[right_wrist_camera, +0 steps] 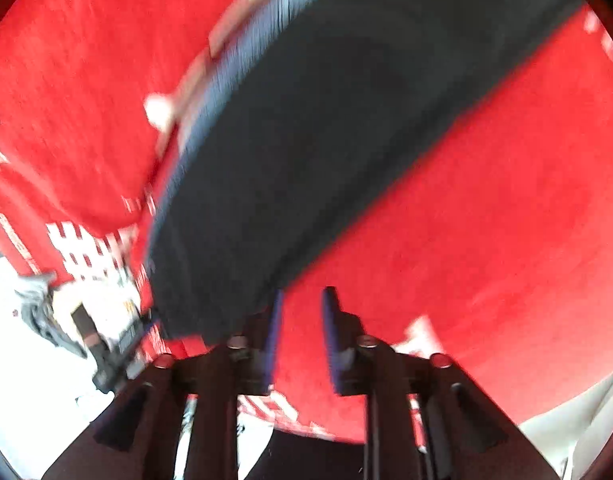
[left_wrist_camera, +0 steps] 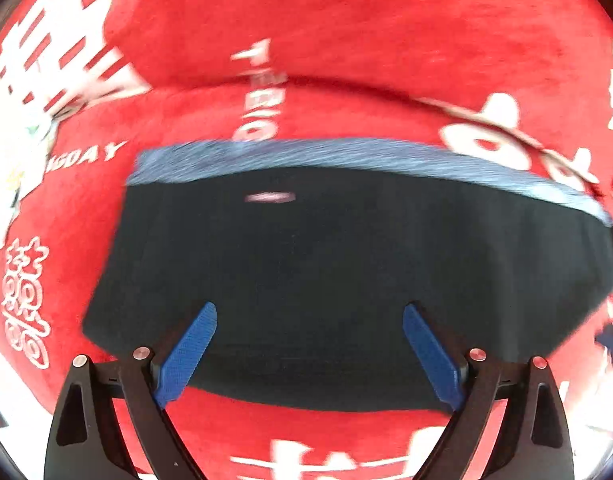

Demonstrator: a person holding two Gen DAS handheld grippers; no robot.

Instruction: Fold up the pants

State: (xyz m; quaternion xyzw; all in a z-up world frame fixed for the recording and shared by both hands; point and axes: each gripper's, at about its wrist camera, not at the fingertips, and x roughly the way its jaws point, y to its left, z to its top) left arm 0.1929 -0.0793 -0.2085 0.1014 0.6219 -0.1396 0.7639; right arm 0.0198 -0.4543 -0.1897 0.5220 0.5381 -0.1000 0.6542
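Looking down from the left wrist view: the left gripper (left_wrist_camera: 309, 314) has its jaws spread wide, with both blue pads (left_wrist_camera: 188, 354) well apart and nothing between them. It hangs over the near part of the pants (left_wrist_camera: 326, 280), which lie as a dark folded block on a red cloth (left_wrist_camera: 346, 40) with white lettering. Whether the pad tips touch the fabric cannot be told. A blue-grey waistband (left_wrist_camera: 346, 156) runs along the far edge of the pants, and a small pale label (left_wrist_camera: 269, 197) sits just below it. The fold looks flat, with red cloth showing all round it. Picture is a bit motion-blurred, mostly at the edges.

Right wrist view is heavily blurred. The right gripper (right_wrist_camera: 302, 300) has its jaws only a narrow gap apart, and red cloth (right_wrist_camera: 486, 200) shows through that gap, so nothing is pinched. The left-hand pad (right_wrist_camera: 273, 340) stands right at the near corner of the pants (right_wrist_camera: 346, 120); contact cannot be told through the blur. The pants run diagonally from that corner up to the top right, with the waistband (right_wrist_camera: 210, 112) along their left edge. At the lower left, beyond the cloth's edge, lies a blurred grey and white object (right_wrist_camera: 62, 320) that I cannot identify. A pale surface (right_wrist_camera: 578, 428) shows at the lower right.
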